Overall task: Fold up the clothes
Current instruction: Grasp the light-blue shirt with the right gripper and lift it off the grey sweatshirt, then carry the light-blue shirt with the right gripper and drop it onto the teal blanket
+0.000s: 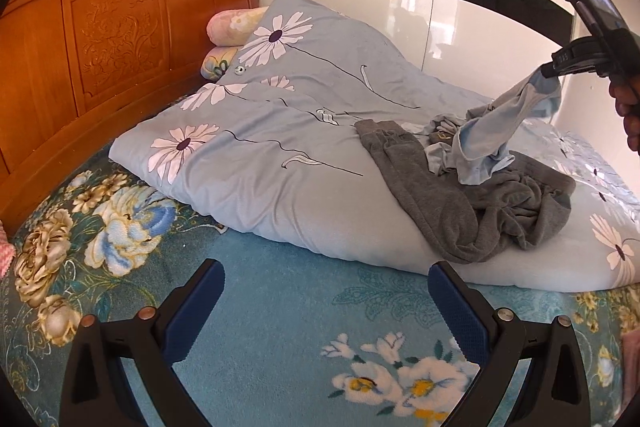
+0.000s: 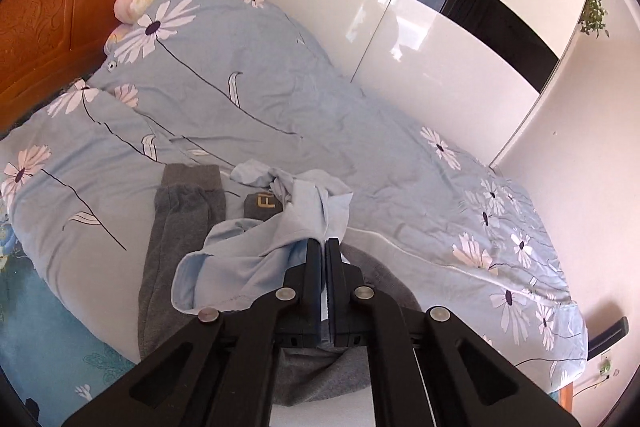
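Pale-blue crumpled cotton garment, 1 item: lifted off the pile, 1 end clamped, the rest trailing down to the heap. Not yet spread, no fold made.

Grey knitted sweatpants with ribbed cuffs, 1 item: lying rumpled on the light-blue daisy-print duvet, unfolded, directly beneath the hanging blue garment. A dark piece with yellow lettering sits at 12 o'clock of the sweatpants; whether it is separate clothing I cannot tell.

Task status, judged: barely begun; 0 items folded, at least 2 left.

Right gripper: jaws pressed together, pinching a hem of the blue garment at its 10 o'clock side.

Left gripper: jaws spread wide, nothing between them, over the teal floral bedspread, with the pile at its 1 o'clock, well apart.
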Tool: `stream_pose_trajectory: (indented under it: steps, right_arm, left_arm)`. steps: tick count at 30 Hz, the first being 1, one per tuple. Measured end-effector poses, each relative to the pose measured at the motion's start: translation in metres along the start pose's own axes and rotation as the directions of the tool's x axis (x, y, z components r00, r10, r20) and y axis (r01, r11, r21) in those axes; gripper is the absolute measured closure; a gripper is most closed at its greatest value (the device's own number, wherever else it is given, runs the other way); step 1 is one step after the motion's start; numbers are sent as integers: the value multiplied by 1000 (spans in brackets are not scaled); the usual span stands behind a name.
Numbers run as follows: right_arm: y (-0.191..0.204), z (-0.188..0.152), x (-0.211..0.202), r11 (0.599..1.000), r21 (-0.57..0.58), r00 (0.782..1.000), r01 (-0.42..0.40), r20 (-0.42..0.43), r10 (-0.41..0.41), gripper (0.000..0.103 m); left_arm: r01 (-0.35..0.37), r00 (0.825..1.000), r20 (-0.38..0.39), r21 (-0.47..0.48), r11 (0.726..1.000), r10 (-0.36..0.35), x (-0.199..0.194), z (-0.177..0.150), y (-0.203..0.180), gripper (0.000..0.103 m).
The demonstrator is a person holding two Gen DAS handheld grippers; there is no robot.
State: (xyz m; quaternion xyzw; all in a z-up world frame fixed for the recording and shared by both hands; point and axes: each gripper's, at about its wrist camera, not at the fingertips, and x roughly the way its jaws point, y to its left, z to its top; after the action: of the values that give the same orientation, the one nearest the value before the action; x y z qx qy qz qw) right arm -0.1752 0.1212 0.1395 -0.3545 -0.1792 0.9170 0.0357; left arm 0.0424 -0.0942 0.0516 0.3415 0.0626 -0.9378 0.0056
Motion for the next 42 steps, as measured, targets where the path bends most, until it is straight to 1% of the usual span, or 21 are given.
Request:
stream_pose_trajectory:
  steps: [3, 5, 7, 9, 11, 14, 16, 21, 22, 25, 26, 28, 29, 30, 34, 36, 38, 40, 41, 42]
  right_arm:
    - [-15, 5, -39, 999, 38, 998, -31, 57, 29, 102]
    - [-23, 5, -64, 997, 48, 995, -53, 91, 48, 102]
    - [-29, 3, -90, 996, 47, 989, -73, 131, 67, 102]
    - [-34, -1, -117, 993, 49, 981, -103, 170, 94, 102]
    - [-39, -4, -146, 991, 39, 970, -126, 216, 115, 102]
    - [-50, -8, -191, 988, 20, 948, -156, 285, 144, 102]
    - [-63, -11, -223, 985, 15, 929, -175, 333, 159, 101]
    - [-107, -28, -303, 979, 21, 870, -203, 462, 171, 102]
    - [-119, -33, -319, 979, 28, 857, -204, 487, 165, 102]
    - [-158, -49, -370, 986, 54, 803, -159, 589, 97, 103]
    - [-171, -50, -385, 987, 61, 788, -147, 611, 79, 103]
    - [-194, -52, -405, 990, 61, 788, -127, 612, 63, 103]
    - [-204, -54, -407, 990, 70, 796, -122, 603, 55, 103]
    - [-212, -58, -408, 989, 79, 804, -122, 592, 52, 103]
    - [-224, -86, -385, 975, 121, 852, -189, 514, 101, 103]
    - [-219, -108, -360, 961, 138, 880, -240, 448, 156, 103]
    - [-204, -132, -328, 938, 159, 901, -307, 367, 233, 103]
    - [-181, -165, -293, 910, 176, 908, -375, 270, 321, 103]
    - [-167, -188, -275, 900, 185, 911, -394, 206, 357, 103]
    - [-152, -210, -256, 889, 196, 910, -413, 141, 391, 103]
  left_arm:
    - [64, 998, -25, -67, 996, -66, -22, -14, 4, 0]
    - [85, 995, -50, -90, 992, -90, -36, -27, 3, 0]
    - [81, 994, -64, -75, 994, -86, -50, -38, -1, 0]
    - [61, 996, -67, -43, 997, -64, -65, -47, -6, 0]
    - [41, 997, -62, -23, 999, -42, -80, -51, -10, 0]
    - [36, 998, -47, -27, 999, -37, -103, -51, -12, 0]
    - [43, 999, -31, -38, 998, -44, -120, -50, -14, 0]
    - [43, 999, 12, -57, 997, -42, -159, -45, -23, 0]
    - [51, 999, 17, -65, 997, -50, -165, -44, -25, 0]
    - [75, 997, 30, -68, 995, -73, -182, -41, -33, 0]
    - [79, 996, 34, -64, 995, -77, -187, -40, -37, 0]
    - [82, 996, 41, -47, 996, -80, -195, -38, -46, 0]
    - [81, 996, 42, -38, 996, -79, -198, -38, -50, 0]
    - [78, 996, 42, -30, 996, -77, -200, -38, -54, 0]
    - [71, 997, 29, -4, 997, -71, -208, -42, -61, 0]
    - [57, 998, 25, 3, 998, -57, -213, -46, -60, 0]
    - [42, 999, 27, -9, 999, -42, -218, -51, -57, 0]
    - [38, 999, 23, -22, 999, -37, -221, -56, -53, 0]
    - [35, 999, 19, -24, 999, -35, -223, -59, -52, 0]
    - [30, 999, 14, -23, 999, -30, -223, -62, -52, 0]
